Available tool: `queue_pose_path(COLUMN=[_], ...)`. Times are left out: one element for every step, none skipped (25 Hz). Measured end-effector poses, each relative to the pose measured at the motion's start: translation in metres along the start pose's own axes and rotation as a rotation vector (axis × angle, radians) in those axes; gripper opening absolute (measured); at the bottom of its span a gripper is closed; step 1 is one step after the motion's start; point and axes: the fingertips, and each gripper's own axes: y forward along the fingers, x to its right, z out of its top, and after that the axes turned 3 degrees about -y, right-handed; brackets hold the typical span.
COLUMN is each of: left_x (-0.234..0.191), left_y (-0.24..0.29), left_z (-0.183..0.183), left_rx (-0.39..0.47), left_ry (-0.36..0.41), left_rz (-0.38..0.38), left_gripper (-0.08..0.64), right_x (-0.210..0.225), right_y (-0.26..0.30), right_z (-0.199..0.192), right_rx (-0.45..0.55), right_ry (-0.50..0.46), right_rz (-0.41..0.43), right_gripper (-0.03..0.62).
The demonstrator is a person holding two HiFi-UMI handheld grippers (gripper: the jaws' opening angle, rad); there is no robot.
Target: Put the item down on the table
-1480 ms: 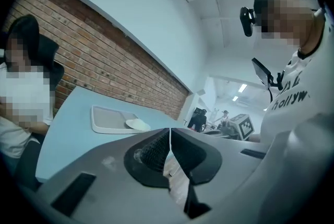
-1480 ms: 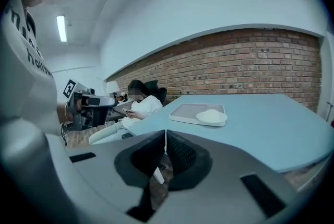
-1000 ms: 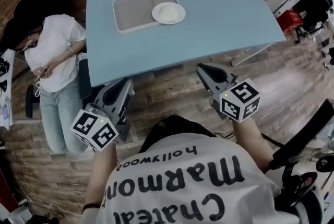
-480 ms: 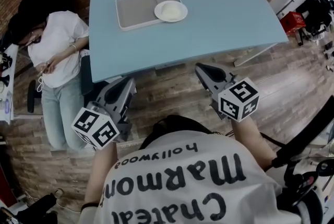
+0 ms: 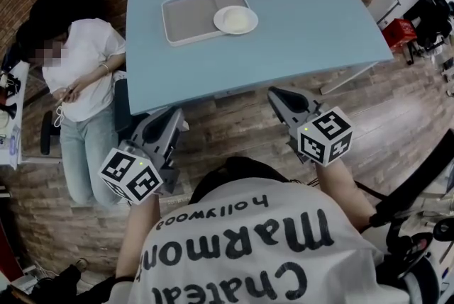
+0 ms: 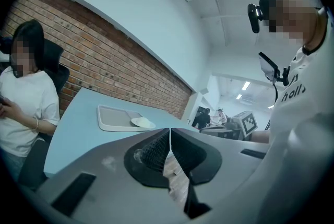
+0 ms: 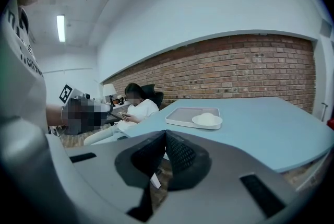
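Note:
A light blue table (image 5: 305,19) carries a grey tray (image 5: 191,15), and a white plate (image 5: 235,20) with a pale round item rests on the tray's right end. Both grippers hang short of the table's near edge, above the wooden floor. My left gripper (image 5: 177,111) is shut with nothing between its jaws; its own view shows the pads (image 6: 156,150) pressed together, with the tray (image 6: 117,117) and plate (image 6: 142,122) far beyond. My right gripper (image 5: 272,92) is also shut and empty, and its view looks over the table at the plate (image 7: 207,120).
A person in a white shirt (image 5: 81,76) sits on a dark chair at the table's left side. A red object (image 5: 399,30) and dark equipment stand past the table's right corner. A table leg (image 5: 340,83) slants down at the right.
Both grippers keep their places. The head view has shifted slightly, so the table, tray and seated person appear a little further right and lower.

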Motion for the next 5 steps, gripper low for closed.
queue_pose_path(left_x=[-0.0006, -0.0013, -0.0021, -0.0027, -0.0032], left_y=[-0.0006, -0.0012, -0.0019, -0.0025, -0.0030], left_z=[0.0006, 0.0011, 0.0013, 0.0014, 0.0015], left_rx=[0.001, 0.001, 0.000, -0.001, -0.001], left_ry=[0.001, 0.002, 0.002, 0.001, 0.000], left_rz=[0.000, 0.001, 0.001, 0.000, -0.001], left_gripper=[0.015, 0.015, 0.015, 0.015, 0.015], right_x=[-0.0008, -0.0015, -0.0022, -0.0029, -0.0036], right_y=[0.0006, 0.0012, 0.0017, 0.0022, 0.0026], right_z=[0.0003, 0.0008, 0.0011, 0.0015, 0.0018], right_rx=[-0.001, -0.001, -0.002, -0.003, -0.003], right_ry=[-0.002, -0.003, -0.003, -0.002, -0.002], right_rz=[0.000, 0.000, -0.001, -0.002, -0.002], right_gripper=[0.011, 0.011, 0.011, 0.011, 0.011])
